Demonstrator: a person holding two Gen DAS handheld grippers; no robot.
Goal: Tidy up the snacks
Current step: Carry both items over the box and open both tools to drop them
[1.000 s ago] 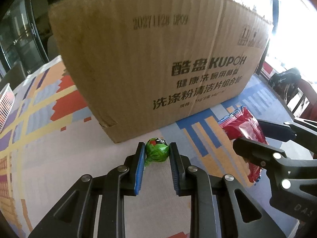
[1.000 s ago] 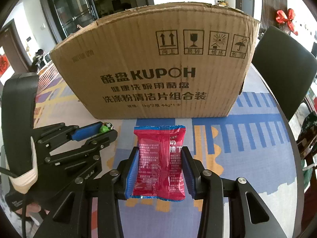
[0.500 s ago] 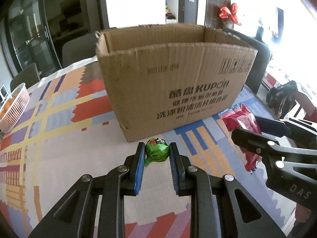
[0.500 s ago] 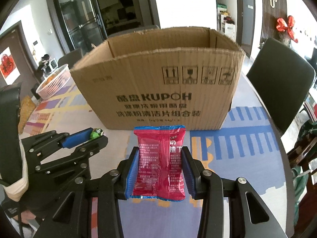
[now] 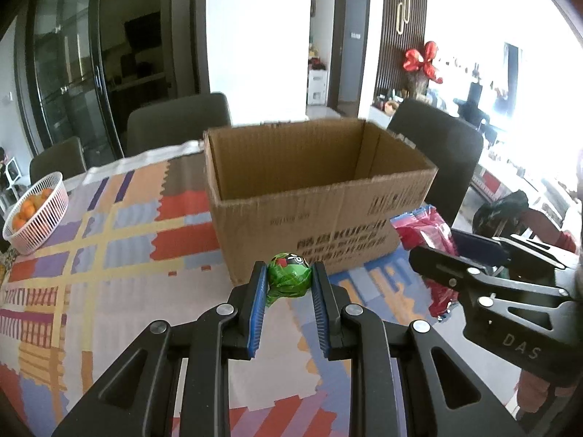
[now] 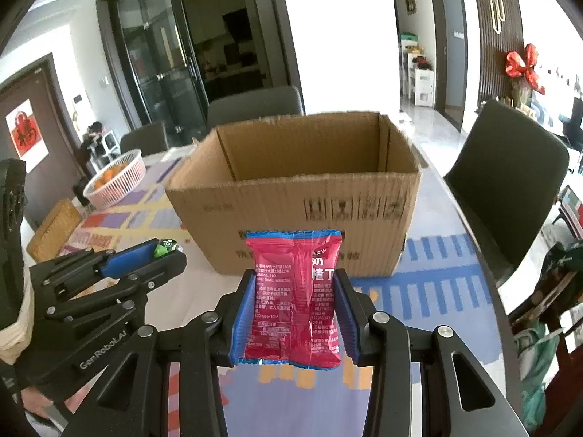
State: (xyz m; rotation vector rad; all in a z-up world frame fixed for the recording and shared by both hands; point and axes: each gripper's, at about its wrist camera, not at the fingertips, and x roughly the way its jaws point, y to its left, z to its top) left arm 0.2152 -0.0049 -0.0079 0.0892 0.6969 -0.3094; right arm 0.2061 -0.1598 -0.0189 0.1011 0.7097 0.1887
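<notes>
Both grippers risen; open cardboard box (image 5: 313, 196) ahead.

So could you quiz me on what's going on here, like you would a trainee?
1. True or false: the box is open at the top.
2. Which tool holds the red packet? A left, B right.
3. Fill in: the left tool grips a ____ candy.

Key: 1 true. 2 B, the right tool. 3 green.
</notes>
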